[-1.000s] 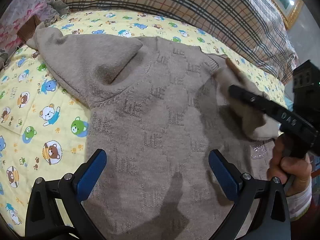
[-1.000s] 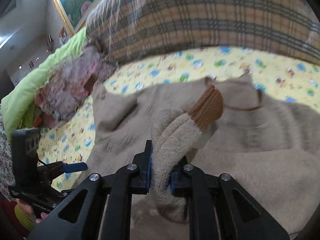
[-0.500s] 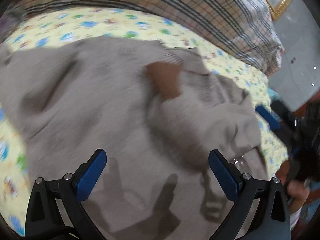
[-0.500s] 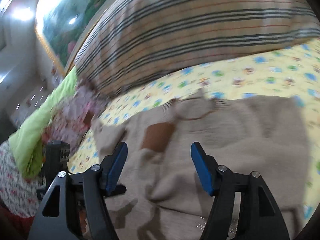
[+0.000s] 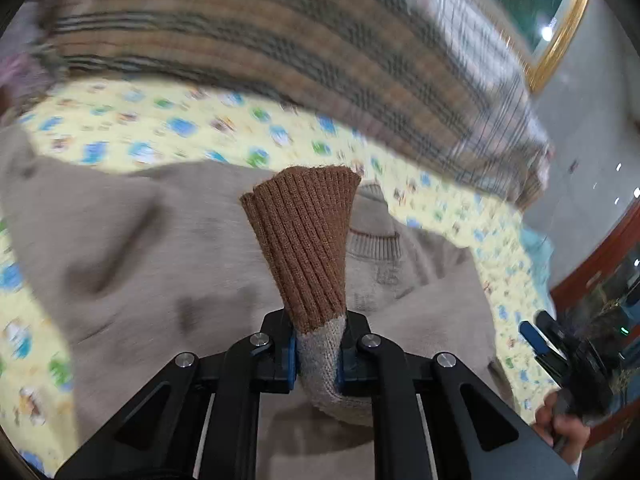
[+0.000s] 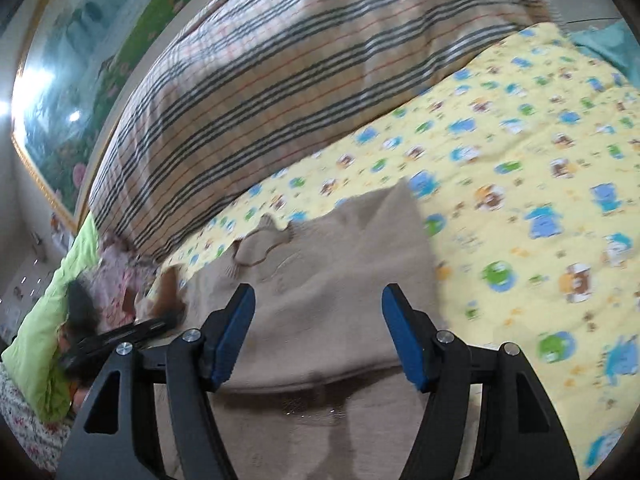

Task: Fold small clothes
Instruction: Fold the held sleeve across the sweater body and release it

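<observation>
Handover made: the left gripper now pinches the sleeve just below its brown cuff, fingers narrow, where a second ago the right held it; the beige sweater lies on the bed's cartoon quilt. The right gripper has let go, fingers wide above the body; judging by that, the sleeve's fold inward falls to the left.

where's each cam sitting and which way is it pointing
Left wrist: rides the left claw, looking along its fingers over the beige sweater toward the plaid pillow; the claw is shut on the brown sleeve cuff, and the person's right hand shows at lower right.
Right wrist: rides the open right claw, facing the sweater's far edge and the yellow bear-print sheet.
Shared: sweater, sheet, pillow.
</observation>
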